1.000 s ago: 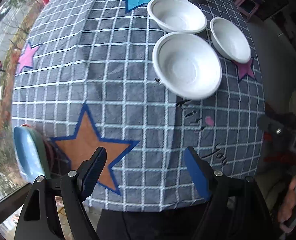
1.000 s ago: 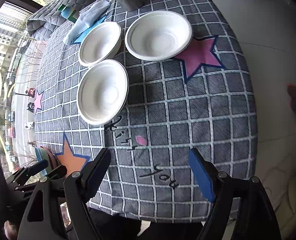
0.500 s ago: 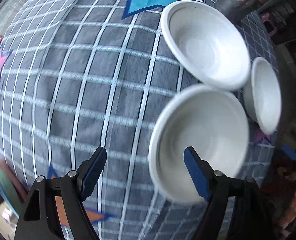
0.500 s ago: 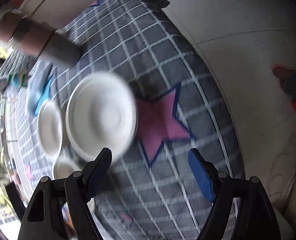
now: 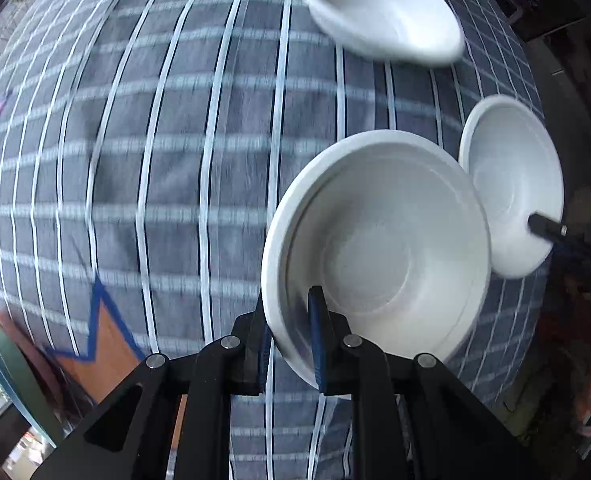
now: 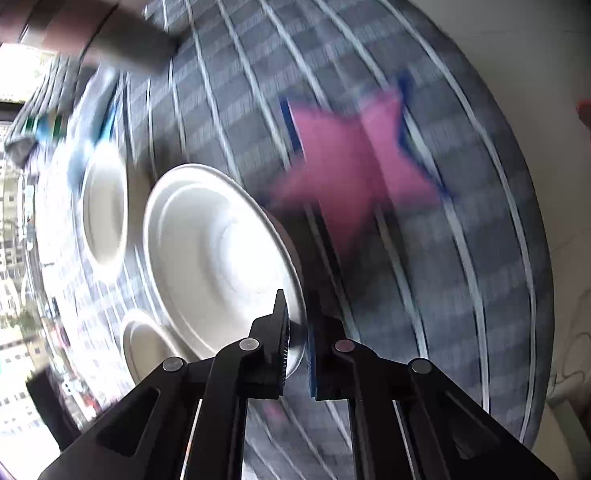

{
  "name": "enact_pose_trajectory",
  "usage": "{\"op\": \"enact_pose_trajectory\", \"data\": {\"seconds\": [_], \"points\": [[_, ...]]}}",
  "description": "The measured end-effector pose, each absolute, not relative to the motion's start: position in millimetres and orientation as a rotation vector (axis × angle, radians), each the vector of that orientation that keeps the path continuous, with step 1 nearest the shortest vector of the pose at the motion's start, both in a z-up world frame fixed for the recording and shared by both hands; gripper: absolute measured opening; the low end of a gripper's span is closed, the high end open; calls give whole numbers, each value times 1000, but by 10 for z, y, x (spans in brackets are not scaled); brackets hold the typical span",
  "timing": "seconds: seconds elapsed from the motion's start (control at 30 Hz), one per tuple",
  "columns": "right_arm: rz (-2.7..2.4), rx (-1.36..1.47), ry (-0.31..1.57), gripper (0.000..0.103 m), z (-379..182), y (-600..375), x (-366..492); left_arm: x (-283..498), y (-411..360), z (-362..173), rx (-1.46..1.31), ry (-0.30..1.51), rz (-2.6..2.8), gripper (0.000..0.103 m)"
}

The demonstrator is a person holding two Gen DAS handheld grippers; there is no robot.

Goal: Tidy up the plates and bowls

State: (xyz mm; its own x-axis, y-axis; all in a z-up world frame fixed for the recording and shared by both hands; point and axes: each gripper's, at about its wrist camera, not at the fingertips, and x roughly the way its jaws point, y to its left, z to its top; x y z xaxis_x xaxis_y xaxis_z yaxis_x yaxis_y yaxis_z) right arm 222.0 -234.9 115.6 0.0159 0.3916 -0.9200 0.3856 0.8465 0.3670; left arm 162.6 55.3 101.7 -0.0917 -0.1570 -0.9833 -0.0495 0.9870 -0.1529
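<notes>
Three white bowls sit on a grey checked tablecloth. In the left wrist view my left gripper is shut on the near rim of the nearest bowl, one finger inside and one outside. A second bowl lies to its right, with the tip of my right gripper at its rim. A third bowl is farther back. In the right wrist view my right gripper is shut on the near rim of a large white bowl. Two other bowls show beside it, one farther off and one nearer.
The tablecloth carries an orange star near my left gripper and a pink star right of the right-hand bowl. A brown-grey pot stands at the far end. The table edge drops to pale floor on the right.
Both grippers moved forward from the table's near edge to the bowls. Each went from open to shut on a bowl rim.
</notes>
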Motion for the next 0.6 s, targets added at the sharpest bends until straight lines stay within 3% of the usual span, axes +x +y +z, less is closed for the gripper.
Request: {"op": "enact_pose_trajectory", "data": {"seconds": [0.13,0.2,0.23,0.27,0.3,0.33,0.37,0.4,0.43,0.6], "points": [[67,640,1701,9,1122,-2268,1421,1089,726,947,-209,1721,-74,19],[99,583,1767,14,1065,-2179,1164,922,858,893,-273,1731,-41,21],[102,529,1801,29,1053,-2153,1060,877,905,884,-290,1729,-32,22],[97,504,1809,55,1071,-2155,1013,851,942,882,-312,1730,-29,23],[91,493,1801,64,1136,-2184,966,840,976,906,-341,1722,-35,26],[97,498,1775,68,1229,-2216,957,837,1020,939,-350,1706,-40,36],[114,496,1737,68,1354,-2246,973,847,1068,994,-348,1683,-44,52],[151,472,1685,68,1540,-2258,1037,865,1095,1060,-346,1657,-45,60],[169,453,1657,68,1644,-2262,1080,884,1125,1119,-349,1634,-41,75],[208,302,1473,68,2081,-2184,1751,867,1193,1304,-378,1588,-42,79]]}}
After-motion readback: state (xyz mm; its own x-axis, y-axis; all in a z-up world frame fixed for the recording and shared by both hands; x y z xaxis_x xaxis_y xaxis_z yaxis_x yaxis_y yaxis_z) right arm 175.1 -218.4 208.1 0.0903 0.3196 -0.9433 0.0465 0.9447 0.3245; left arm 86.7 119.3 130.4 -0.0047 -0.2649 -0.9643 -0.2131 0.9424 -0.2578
